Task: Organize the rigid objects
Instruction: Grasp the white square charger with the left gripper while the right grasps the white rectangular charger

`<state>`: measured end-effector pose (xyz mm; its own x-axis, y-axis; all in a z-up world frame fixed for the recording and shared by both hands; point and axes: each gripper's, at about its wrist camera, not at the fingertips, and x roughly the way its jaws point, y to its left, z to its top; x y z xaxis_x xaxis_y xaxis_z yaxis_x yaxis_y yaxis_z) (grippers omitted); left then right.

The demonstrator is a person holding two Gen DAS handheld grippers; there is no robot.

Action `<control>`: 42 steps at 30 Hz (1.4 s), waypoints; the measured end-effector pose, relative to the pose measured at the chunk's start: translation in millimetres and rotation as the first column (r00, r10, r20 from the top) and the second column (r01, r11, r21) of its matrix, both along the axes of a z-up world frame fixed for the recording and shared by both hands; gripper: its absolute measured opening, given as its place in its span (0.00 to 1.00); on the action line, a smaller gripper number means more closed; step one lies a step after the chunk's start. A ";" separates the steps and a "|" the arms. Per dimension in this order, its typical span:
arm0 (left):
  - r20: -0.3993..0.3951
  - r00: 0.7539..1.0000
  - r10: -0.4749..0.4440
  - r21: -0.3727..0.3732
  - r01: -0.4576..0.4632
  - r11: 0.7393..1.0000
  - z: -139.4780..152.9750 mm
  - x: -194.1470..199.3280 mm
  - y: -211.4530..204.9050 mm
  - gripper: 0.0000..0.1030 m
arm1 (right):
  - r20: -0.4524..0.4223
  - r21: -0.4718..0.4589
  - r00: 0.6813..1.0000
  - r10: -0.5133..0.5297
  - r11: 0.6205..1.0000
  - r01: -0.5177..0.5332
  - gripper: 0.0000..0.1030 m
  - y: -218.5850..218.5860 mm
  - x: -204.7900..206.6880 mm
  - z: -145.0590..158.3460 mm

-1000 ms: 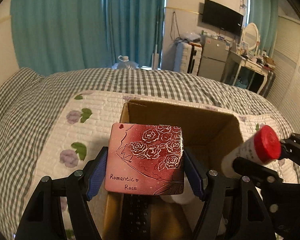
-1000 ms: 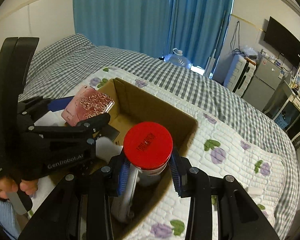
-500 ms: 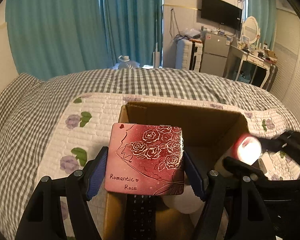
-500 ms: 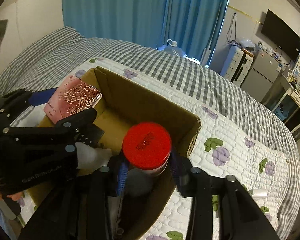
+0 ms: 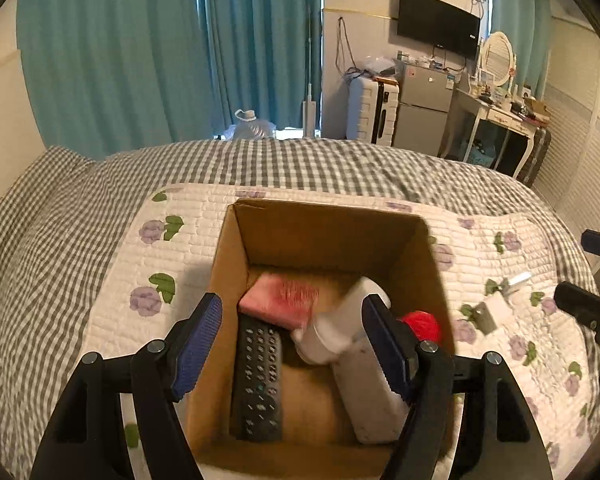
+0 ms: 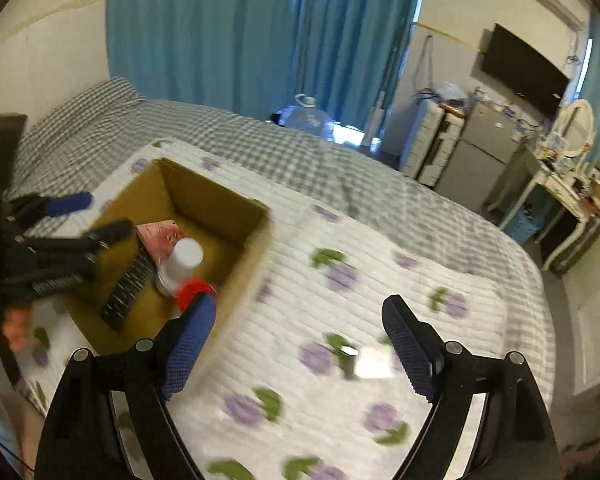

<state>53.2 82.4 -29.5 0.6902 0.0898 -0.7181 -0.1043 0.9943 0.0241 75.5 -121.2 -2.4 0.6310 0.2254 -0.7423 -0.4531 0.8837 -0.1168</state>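
Since the earlier frame both loads have gone into the cardboard box [image 5: 332,236]: the pink rose tin [image 5: 280,304], formerly clamped in the left hand-held gripper [image 5: 294,344], now lies blurred near the box's far wall, and the red-capped bottle [image 5: 374,392], formerly in the right hand-held gripper [image 6: 300,350], lies along the box's right wall with its red cap [image 5: 422,324] towards the far end. Left hand-held gripper: jaws spread wide, holding nothing, poised above the near half of the box. Right hand-held gripper: jaws spread wide, holding nothing, over the floral quilt [image 6: 340,280] to the right of the box.

Box contents, counted: one black remote control [image 5: 258,380] along the left wall; one pink rose tin resting partly on the remote's far end; one white bottle [image 5: 340,320], tilted, between tin and red-capped bottle; one red-capped bottle. Four items in all.

The box sits on the floral quilt, which is spread on the checked bed cover [image 5: 60,216]. Bare cardboard floor shows in the box's near middle, between remote and red-capped bottle. Open quilt lies left, beyond and right of the box. Towards the right edge of the bed lie two small pale objects [image 5: 496,312], too blurred to identify, well apart from the box. In the right wrist view a pale blurred patch [image 6: 370,360] lies on the quilt between the right gripper's fingers.
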 end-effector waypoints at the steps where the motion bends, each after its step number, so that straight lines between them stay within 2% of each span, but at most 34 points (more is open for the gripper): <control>1: -0.003 1.000 -0.004 0.003 0.004 1.000 4.5 -4.6 -7.8 0.73 | 0.002 -0.006 1.000 -0.011 1.000 0.011 0.83 -10.4 -3.3 2.5; 9: -0.008 0.999 -0.034 -0.007 0.034 0.999 24.2 -24.4 -70.9 0.73 | 0.022 0.006 0.996 -0.087 0.996 0.086 0.83 -89.9 -24.0 16.2; 17: -0.059 0.997 -0.055 -0.001 0.055 0.998 9.5 -13.6 -153.0 0.73 | 0.015 0.060 0.985 -0.174 0.983 0.173 0.83 -163.5 -14.6 -0.9; 20: -0.097 0.994 -0.051 0.003 0.052 0.999 -8.9 -0.7 -181.0 0.73 | -0.012 0.068 0.982 -0.190 0.979 0.190 0.83 -183.5 -2.6 -13.3; 26: -0.159 0.987 -0.040 -0.001 0.040 0.999 -53.8 24.9 -223.3 0.73 | -0.038 0.028 0.988 -0.146 0.989 0.147 0.83 -206.8 17.5 -46.1; 30: -0.189 0.981 -0.040 -0.017 0.037 0.999 -84.9 44.4 -247.5 0.73 | -0.072 0.036 0.985 -0.154 0.987 0.157 0.83 -218.6 38.9 -70.7; 35: -0.220 0.975 -0.039 0.009 0.043 0.999 -119.0 66.2 -267.1 0.73 | -0.103 0.060 0.983 -0.155 0.985 0.162 0.83 -217.2 71.0 -97.9; 42: -0.250 0.968 -0.026 -0.047 0.014 0.999 -152.1 94.0 -275.2 0.71 | -0.116 0.023 0.988 -0.105 0.994 0.109 0.83 -200.5 93.3 -132.5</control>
